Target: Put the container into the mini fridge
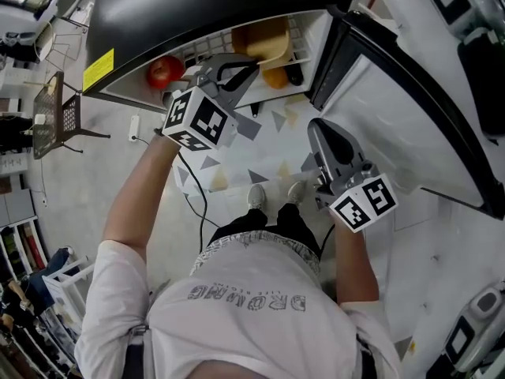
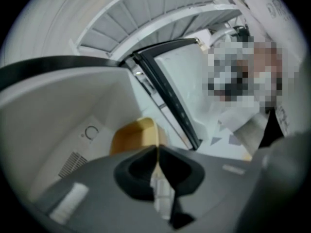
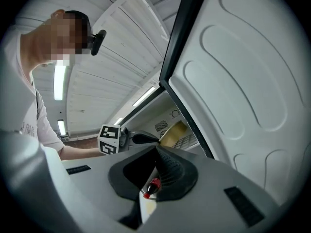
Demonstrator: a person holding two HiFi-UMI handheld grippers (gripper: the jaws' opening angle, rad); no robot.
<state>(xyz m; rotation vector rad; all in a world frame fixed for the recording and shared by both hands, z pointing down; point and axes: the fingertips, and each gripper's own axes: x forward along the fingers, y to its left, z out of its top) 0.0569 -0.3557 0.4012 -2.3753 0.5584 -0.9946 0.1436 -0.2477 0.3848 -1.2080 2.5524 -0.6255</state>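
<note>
The fridge (image 1: 197, 6) stands open in front of you, its door (image 1: 410, 125) swung wide to your right so the opening is free. The container (image 1: 264, 42) already sits inside on the wire shelf (image 1: 298, 42), well back from the edge, so the placing looks done.

Your left claw (image 1: 246, 68) is at the mouth of the fridge, pointed at the container. Its jaws are pressed together with nothing between them, and the container lies just beyond the tips. I cannot tell whether they touch.

Your right claw (image 1: 318, 126) hangs low beside the door, jaws closed and empty, kept clear of the work.

An apple (image 1: 164, 73) and an orange (image 1: 274, 77) lie lower in the fridge, so watch them if you draw the left claw back.
</note>
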